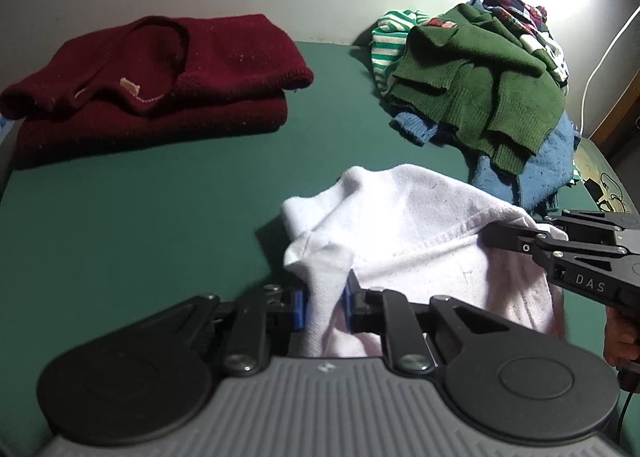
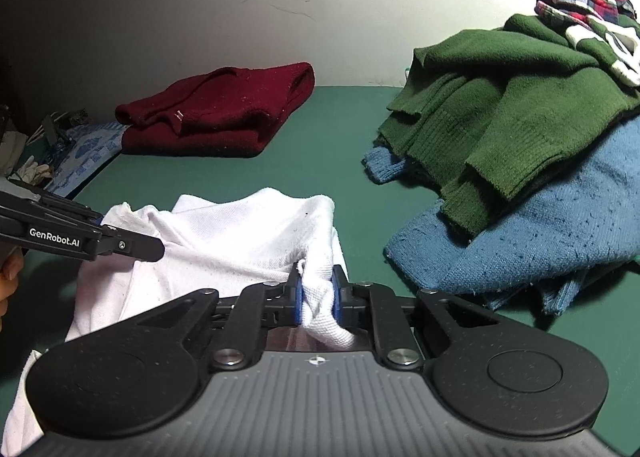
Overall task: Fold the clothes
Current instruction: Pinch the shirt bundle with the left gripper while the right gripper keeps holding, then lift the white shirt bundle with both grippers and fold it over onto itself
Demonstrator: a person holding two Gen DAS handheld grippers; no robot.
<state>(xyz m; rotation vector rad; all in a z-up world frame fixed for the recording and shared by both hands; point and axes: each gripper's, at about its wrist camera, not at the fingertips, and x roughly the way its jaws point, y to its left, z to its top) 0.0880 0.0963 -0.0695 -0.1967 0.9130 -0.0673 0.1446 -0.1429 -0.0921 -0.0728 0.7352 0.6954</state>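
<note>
free: green table [image 1: 160, 217] centre | blocked: maroon sweater [image 1: 160, 77] left, clothes pile [image 1: 480, 89] right

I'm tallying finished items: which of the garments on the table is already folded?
The dark red knitted sweater, lying alone as a neat folded stack near the wall. The green sweater and blue knit sit in a rumpled heap; the white shirt is held by both grippers.

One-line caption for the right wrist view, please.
Right hand-held gripper pinches white garment on green table.
</note>
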